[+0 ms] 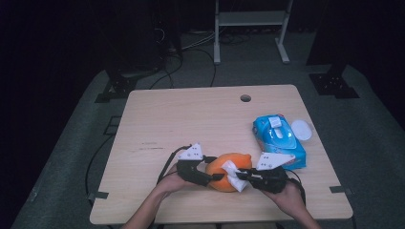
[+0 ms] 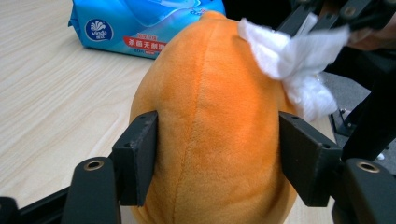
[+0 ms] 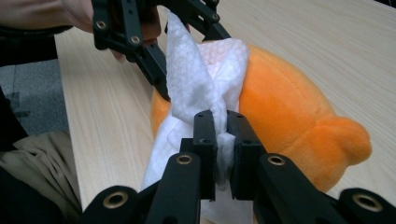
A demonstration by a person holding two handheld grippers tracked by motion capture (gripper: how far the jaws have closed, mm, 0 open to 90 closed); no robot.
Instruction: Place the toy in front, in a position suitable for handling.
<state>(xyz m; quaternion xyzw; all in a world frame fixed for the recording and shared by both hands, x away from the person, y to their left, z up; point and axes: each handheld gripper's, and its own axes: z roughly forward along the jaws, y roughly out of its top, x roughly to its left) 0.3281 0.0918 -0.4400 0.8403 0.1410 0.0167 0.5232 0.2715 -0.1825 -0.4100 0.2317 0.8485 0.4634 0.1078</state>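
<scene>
Orange plush [image 1: 228,171] sits near the front edge of the counter [image 1: 157,119], btwn both grippers. L gripper [image 1: 216,177] has its fingers [image 2: 138,156] pressed on either flank of the plush, clamping it steady; in the left gripper view the fabric bulges slightly btwn the pads. R gripper [image 1: 241,177] has its fingers [image 3: 205,140] pinched tight on a white wipe [image 3: 201,88], which is bunched and draped over the plush's top/side, touching the fabric. Step in hand, I'd judge: wiping the plush clean w/ the wipe while the L side holds it still. Next move probably calls for dragging the wipe across the surface w/ light pressure, keeping the pinch firm so the wipe doesn't slip out, and the L hold firm enough that the soft body doesn't roll or squash away; turning the plush to reach other sides may follow. Just beyond, to the right, a blue wipes pack [image 1: 279,140] lies flat, its lid [image 1: 301,129] flipped open beside it. Farther back, a round hole [image 1: 245,98] near the counter's far edge; white frame legs [image 1: 252,28] stand on the floor behind.
</scene>
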